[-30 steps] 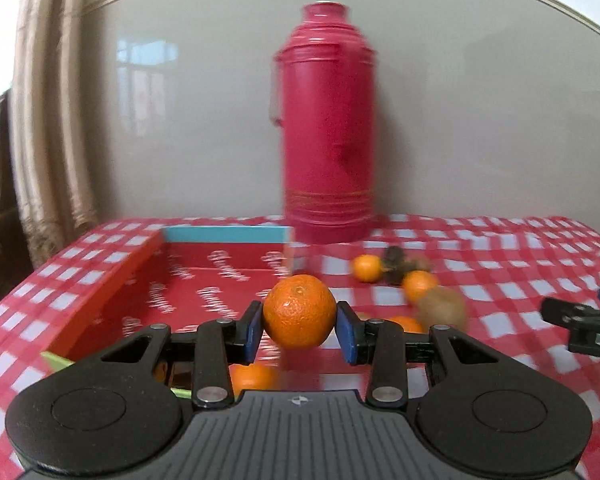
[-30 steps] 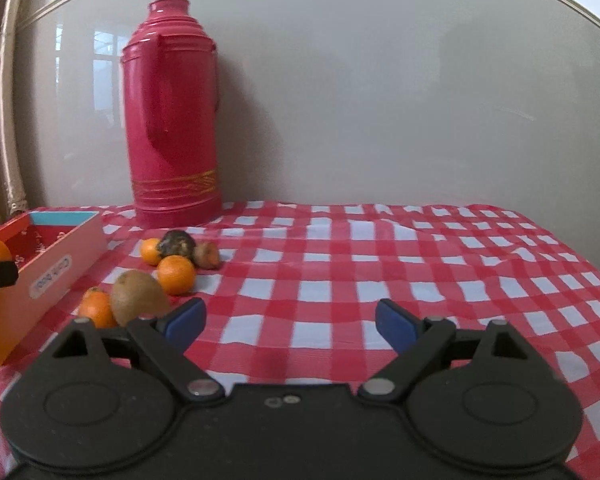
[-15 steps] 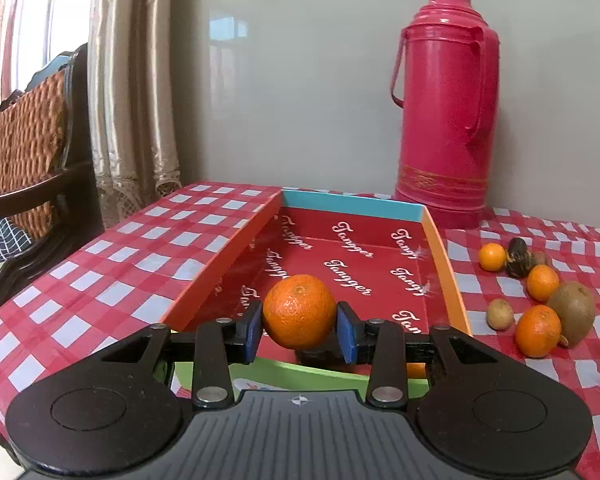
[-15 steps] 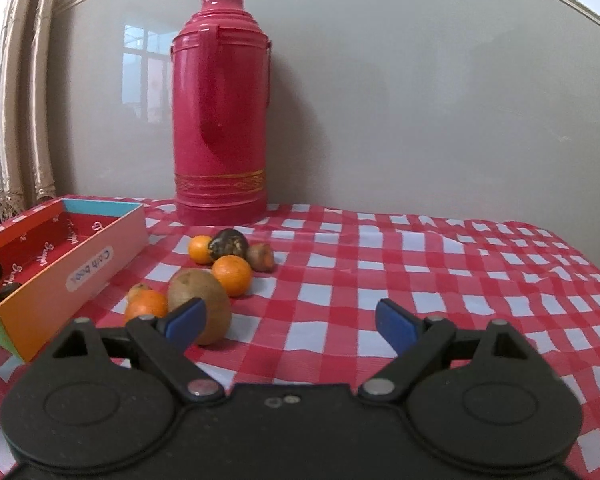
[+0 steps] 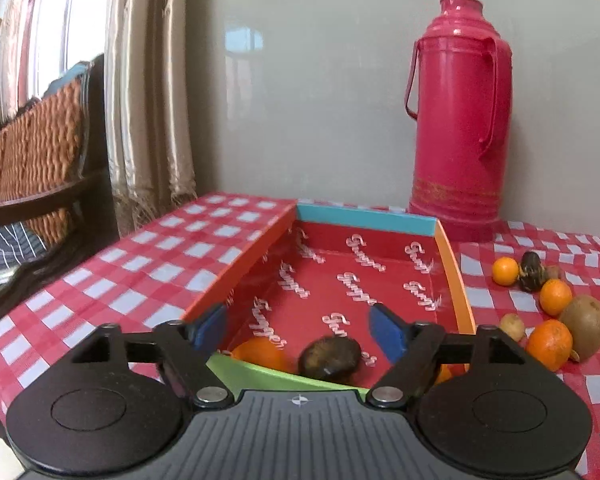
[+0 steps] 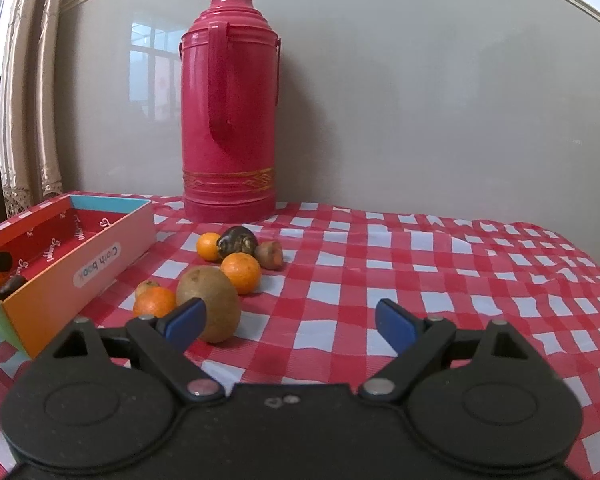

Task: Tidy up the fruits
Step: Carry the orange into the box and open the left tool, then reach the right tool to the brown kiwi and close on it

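Observation:
My left gripper point(image 5: 299, 325) hangs over the near end of the red-lined box point(image 5: 452, 264), its jaws opening with nothing between them. Below it in the box lie an orange point(image 5: 260, 354) and a dark brown fruit point(image 5: 331, 357). On the checked cloth right of the box sit more oranges point(image 5: 549, 344), a kiwi point(image 5: 584, 331) and small dark fruits. In the right wrist view the same pile shows: kiwi point(image 6: 209, 303), oranges point(image 6: 241, 273) and a dark fruit point(image 6: 236, 241). My right gripper point(image 6: 290, 322) stands open and empty, its left pad just before the kiwi.
A tall pink thermos point(image 6: 229, 112) stands against the wall behind the fruit. The box point(image 6: 112, 256) lies at the table's left. A wicker chair point(image 5: 36, 148) and curtains point(image 5: 148, 92) stand beyond the left table edge. Checked cloth point(image 6: 440, 280) stretches to the right.
The left gripper swung left over the box, then its jaws parted and the orange dropped into the box. The right wrist view shifted a little towards the fruit pile, then held still.

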`<state>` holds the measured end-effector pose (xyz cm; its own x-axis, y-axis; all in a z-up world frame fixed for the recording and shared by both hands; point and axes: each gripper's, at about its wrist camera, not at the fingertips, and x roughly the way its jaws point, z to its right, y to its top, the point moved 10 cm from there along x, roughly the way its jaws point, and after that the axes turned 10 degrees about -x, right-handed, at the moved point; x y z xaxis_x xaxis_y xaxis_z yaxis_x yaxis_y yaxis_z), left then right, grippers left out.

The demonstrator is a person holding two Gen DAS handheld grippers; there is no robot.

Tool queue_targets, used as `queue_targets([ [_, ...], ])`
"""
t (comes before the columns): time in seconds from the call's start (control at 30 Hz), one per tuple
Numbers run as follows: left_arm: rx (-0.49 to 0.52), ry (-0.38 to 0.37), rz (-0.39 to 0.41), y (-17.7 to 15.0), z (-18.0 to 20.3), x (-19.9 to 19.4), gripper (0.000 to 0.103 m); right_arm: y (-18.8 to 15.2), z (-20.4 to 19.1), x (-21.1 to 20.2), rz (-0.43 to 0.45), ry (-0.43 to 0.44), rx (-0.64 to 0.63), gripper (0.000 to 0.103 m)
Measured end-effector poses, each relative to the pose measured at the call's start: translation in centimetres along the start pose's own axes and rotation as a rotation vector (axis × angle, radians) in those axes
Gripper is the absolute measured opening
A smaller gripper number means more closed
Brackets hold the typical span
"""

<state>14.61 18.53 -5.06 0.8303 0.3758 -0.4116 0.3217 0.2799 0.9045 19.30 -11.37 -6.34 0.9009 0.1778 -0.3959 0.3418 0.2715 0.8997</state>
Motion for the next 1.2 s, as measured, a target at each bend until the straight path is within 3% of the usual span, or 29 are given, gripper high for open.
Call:
queue_targets([
  [0.13,0.007,-0.011,0.024,0.4,0.4,-0.6,0.08,0.0,-0.2,0.0,0.002,0.009,0.0,0.085],
  [0.2,0.018,-0.007,0.046,0.7,0.5,-1.0,0.089,0.1,-0.3,0.1,0.003,0.016,0.003,0.085],
  [0.27,0.033,-0.004,0.065,0.9,0.6,-1.4,0.092,0.2,-0.6,0.1,0.006,0.041,0.011,0.083],
  [0.57,0.033,-0.025,0.067,1.0,0.6,-2.1,0.093,-0.1,-2.7,1.4,-0.039,0.101,-0.015,0.066],
  [0.77,0.037,-0.018,0.064,0.9,-0.2,-1.9,0.093,-0.1,-3.4,2.5,-0.068,0.121,0.004,0.065],
  [1.2,0.028,0.009,0.07,1.0,-1.9,-1.4,0.093,0.1,-4.7,4.8,-0.118,0.118,0.013,0.046],
])
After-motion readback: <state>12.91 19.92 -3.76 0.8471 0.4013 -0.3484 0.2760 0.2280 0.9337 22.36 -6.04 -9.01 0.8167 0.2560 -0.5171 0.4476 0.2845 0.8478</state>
